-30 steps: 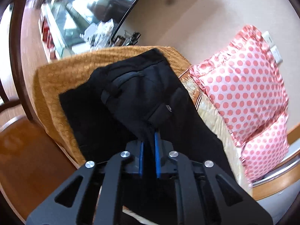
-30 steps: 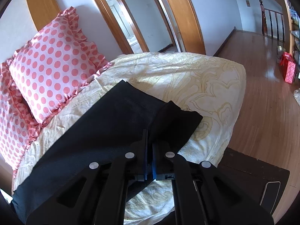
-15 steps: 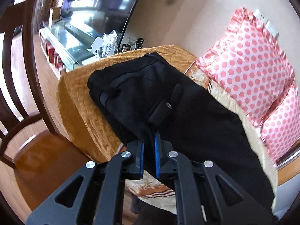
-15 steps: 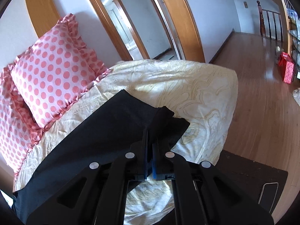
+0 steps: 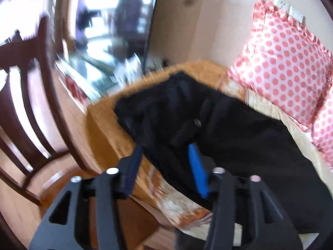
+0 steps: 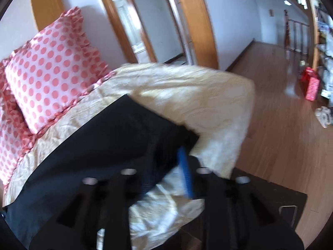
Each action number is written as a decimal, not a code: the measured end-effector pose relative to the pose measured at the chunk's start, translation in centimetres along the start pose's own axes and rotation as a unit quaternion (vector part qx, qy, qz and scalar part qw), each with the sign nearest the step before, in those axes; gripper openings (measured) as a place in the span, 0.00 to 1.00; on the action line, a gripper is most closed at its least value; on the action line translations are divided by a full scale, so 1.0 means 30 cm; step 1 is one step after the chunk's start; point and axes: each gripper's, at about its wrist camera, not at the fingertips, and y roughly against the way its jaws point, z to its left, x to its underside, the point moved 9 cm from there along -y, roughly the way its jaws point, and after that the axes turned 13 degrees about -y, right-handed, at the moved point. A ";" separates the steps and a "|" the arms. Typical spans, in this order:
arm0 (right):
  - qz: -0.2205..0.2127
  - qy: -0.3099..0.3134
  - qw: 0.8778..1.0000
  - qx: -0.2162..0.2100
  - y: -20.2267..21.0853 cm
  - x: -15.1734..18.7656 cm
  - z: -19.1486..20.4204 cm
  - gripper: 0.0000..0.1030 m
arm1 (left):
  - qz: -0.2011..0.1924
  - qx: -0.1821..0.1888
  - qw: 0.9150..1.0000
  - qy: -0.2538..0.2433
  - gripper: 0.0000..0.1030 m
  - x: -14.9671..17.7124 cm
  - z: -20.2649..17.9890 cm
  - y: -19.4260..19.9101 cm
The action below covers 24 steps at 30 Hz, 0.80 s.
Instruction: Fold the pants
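Note:
The black pants (image 5: pixel 239 137) lie lengthwise on the covered sofa (image 5: pixel 104 129), waist end with its pocket button toward the orange end. My left gripper (image 5: pixel 164 153) hovers over the near waist edge. Its jaws are opening, black cloth lies between them, and the blue pad (image 5: pixel 196 166) does not press it. In the right wrist view the pants (image 6: pixel 100 145) run to the leg hems. My right gripper (image 6: pixel 167 160) is at the hem corner with its jaws opening, the cloth loose between them.
Pink polka-dot pillows (image 5: pixel 287 66) lean on the wall behind the pants, the pillows (image 6: pixel 52 66) showing in both views. A dark wooden chair (image 5: pixel 25 108) stands left of the sofa end. A dark box (image 6: pixel 270 200) sits on the wooden floor (image 6: pixel 281 125) by the sofa's other end; a red bag (image 6: pixel 311 85) stands farther off.
Both grippers were shut on the pants' cloth and their jaws have now parted, letting it go. The left view has swung so the chair fills more of the left side.

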 end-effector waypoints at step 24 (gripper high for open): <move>0.078 0.314 0.923 -0.208 0.208 0.565 0.473 0.57 | -0.018 0.290 0.905 -0.311 0.79 0.271 -0.986 0.125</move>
